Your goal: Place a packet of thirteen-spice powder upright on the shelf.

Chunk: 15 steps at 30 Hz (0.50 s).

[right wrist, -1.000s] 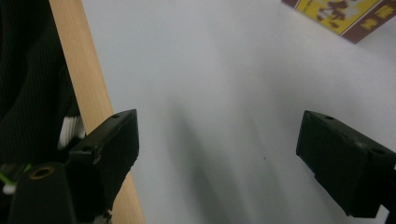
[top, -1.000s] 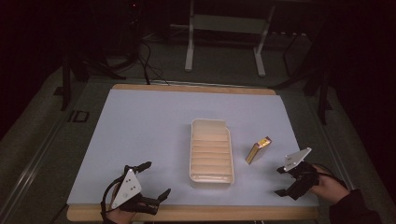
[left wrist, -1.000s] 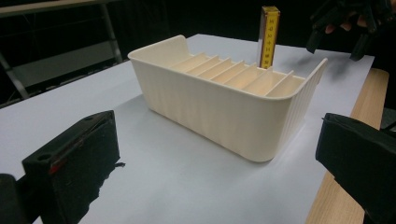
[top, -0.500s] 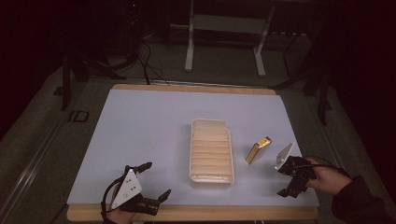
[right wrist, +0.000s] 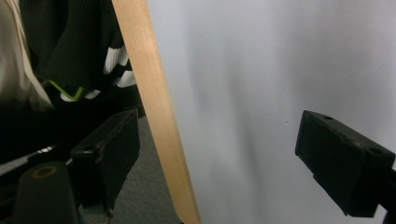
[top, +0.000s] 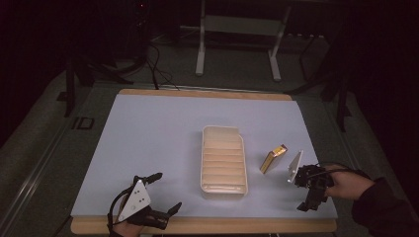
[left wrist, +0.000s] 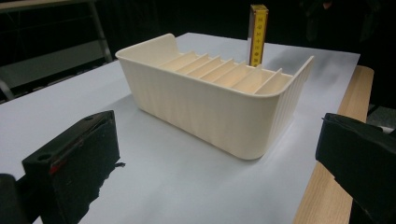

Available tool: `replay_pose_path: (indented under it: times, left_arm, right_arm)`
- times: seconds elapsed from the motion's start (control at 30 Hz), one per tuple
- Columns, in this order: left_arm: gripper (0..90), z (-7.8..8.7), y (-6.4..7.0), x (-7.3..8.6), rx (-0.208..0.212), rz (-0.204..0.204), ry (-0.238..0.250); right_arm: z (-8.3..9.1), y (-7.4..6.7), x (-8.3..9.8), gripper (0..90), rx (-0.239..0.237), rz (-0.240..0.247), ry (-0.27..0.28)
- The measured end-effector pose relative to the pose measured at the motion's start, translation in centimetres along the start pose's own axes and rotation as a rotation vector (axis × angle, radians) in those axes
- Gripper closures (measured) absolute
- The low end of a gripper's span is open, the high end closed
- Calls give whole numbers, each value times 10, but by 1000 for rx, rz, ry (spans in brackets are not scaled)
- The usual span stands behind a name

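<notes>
cream plastic, ribbed into narrow slots, makes up the tray (top: 223,159) at the middle of the pale blue mat (top: 163,133), and the job in hand looks like getting the yellow box (top: 273,158) into one of those slots.

starting at the left, the left gripper (top: 159,196) rests at the near edge of the table (top: 207,225), jaws spread wide and holding nothing. its own view looks along the mat at the near short end of the tray (left wrist: 219,102), with both jaws (left wrist: 210,168) well apart and clear of the tray wall. to do the step well, i judge this hand should close in and steady the tray's near end, since a light tray could skid when something is pushed between its ribs.

moving right, the tray sits square to the table edge, slots empty as far as can be seen. just beside its right wall, apart from it, the yellow box stands on an edge, tilted. from the left gripper view it rises behind the tray's far side (left wrist: 258,35).

farthest right, the right gripper (top: 309,190) hangs near the box without touching it, turned down toward the table's front edge. in the right gripper view its jaws are wide apart and empty, straddling the wooden edge strip (right wrist: 154,112). it needs to swing back toward the box, take it across its thin faces, and lower it upright into a slot.
</notes>
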<state>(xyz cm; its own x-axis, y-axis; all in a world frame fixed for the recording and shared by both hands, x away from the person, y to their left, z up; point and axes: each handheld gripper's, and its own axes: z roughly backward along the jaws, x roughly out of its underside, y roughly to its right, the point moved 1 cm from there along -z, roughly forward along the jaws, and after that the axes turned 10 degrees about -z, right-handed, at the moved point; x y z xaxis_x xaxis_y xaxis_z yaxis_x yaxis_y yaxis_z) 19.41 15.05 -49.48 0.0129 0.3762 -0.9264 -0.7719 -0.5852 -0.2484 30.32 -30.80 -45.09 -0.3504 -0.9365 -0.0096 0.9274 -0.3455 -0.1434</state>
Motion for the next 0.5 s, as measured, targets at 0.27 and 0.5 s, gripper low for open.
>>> replay_pose_path:
  times: [0.27,0.5]
  left_arm:
    - [0,0,0,0,-3,-2,-5]
    - [0,2,1,1,-7,-2,-6]
  right_arm:
    - [22,-6,-9,135,21,62,11]
    - [42,-10,-16,139,47,107,7]
